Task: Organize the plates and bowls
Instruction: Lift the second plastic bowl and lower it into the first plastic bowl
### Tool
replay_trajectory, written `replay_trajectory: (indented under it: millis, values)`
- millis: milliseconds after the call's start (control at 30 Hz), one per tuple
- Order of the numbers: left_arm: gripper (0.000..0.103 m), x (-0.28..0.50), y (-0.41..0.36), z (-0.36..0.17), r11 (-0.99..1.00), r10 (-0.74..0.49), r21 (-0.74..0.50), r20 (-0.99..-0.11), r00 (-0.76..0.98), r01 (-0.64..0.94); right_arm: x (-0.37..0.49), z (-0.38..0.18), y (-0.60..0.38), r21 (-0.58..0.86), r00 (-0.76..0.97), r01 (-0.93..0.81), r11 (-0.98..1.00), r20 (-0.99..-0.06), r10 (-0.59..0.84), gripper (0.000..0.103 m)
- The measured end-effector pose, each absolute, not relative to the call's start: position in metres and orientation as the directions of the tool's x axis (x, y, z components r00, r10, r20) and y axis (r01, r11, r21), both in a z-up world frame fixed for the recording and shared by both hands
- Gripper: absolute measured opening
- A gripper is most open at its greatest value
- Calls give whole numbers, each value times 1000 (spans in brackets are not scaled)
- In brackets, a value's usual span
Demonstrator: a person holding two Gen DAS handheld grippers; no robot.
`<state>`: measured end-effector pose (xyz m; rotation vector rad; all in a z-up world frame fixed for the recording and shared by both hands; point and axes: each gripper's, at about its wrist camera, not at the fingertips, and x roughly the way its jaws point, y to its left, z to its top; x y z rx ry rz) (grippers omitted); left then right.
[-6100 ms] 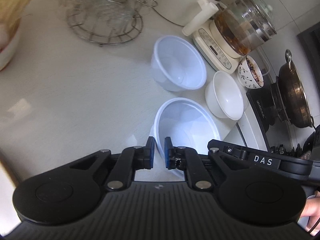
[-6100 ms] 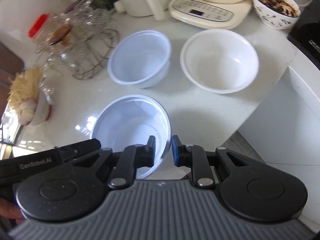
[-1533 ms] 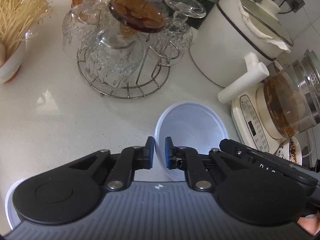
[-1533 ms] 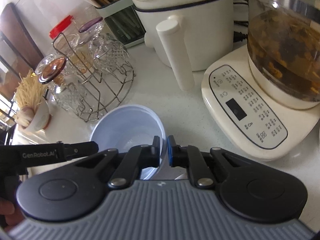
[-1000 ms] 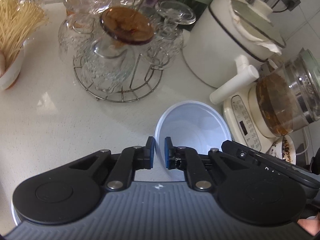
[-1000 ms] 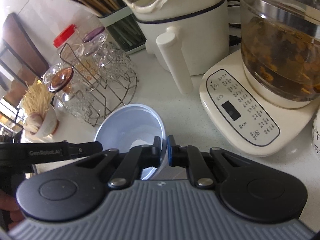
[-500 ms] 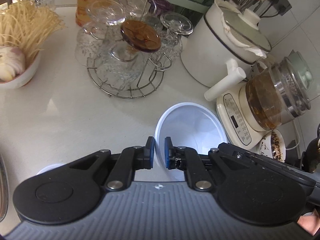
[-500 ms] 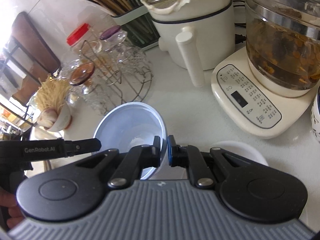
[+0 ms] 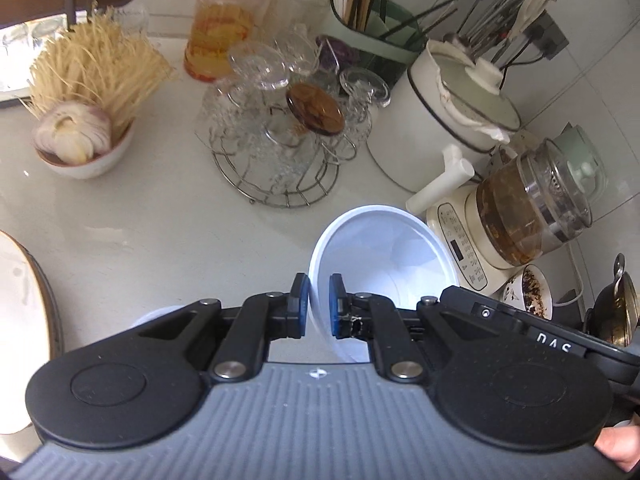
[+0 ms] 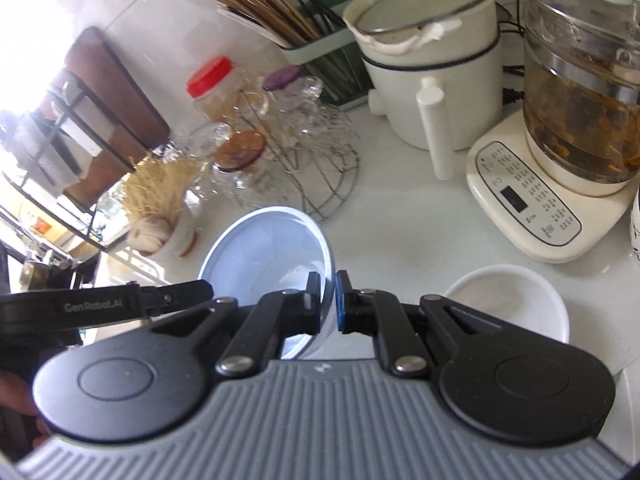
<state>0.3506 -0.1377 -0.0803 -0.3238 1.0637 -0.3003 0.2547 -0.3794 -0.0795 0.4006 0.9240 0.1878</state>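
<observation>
A translucent white plastic bowl [image 9: 384,264] hangs tilted above the counter, held by both grippers at once. My left gripper [image 9: 319,306] is shut on its left rim. My right gripper [image 10: 328,304] is shut on the opposite rim of the same bowl [image 10: 264,248]. A white ceramic bowl [image 10: 508,300] stands on the counter below and to the right. The pale rim of another plastic bowl [image 9: 156,314] peeks out under the left gripper. A large white plate [image 9: 16,320] lies at the left edge.
A wire rack of glassware [image 9: 280,140] stands behind the held bowl, with a white pot [image 9: 452,120] and a glass kettle [image 9: 528,208] on its base to the right. A bowl of garlic and noodles [image 9: 80,140], a red-lidded jar [image 9: 224,24] and a patterned bowl [image 9: 528,292] also stand here.
Both grippers have risen and drawn back with the plastic bowl held between them. More of the counter shows, and the white ceramic bowl and the plate have come into view.
</observation>
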Motion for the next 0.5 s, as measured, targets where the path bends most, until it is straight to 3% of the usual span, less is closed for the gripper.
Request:
replay_trajectory:
  millis: [500]
  values:
    - [12,323,-85,-73,910,-383,-411,-785,487,53,242,-68,-331,396,596,-53,917,-724,347,10]
